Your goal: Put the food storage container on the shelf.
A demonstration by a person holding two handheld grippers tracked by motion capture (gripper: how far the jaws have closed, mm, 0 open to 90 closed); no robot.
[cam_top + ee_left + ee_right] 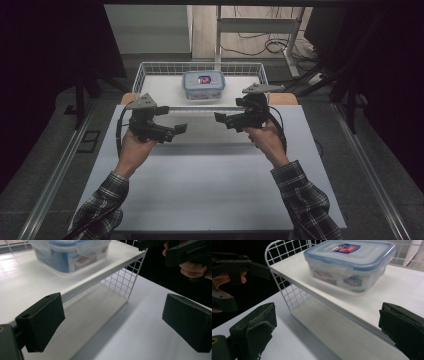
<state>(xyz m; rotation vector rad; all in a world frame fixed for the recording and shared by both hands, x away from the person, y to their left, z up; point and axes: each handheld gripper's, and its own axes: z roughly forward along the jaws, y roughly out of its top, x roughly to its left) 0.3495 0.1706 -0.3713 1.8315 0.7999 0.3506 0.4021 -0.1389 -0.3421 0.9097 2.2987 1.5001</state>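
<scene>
Both grippers, left gripper [181, 128] and right gripper [220, 117], hovered wide open, holding nothing; lidded food container [203, 85] sat untouched on wire-basket shelf [160, 89]; grasp remained.

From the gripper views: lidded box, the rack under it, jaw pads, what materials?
Box: looks like clear, glossy plastic; contents show through the walls, and the lid has a blue rim and clip flaps.
Rack shelf: smooth white board, possibly laminate, with faint grain.
Rack walls: thin white-coated wire grid, probably metal.
Jaw pads: matte black, rubber or foam by their look; the right gripper's pad has frayed edges.
</scene>
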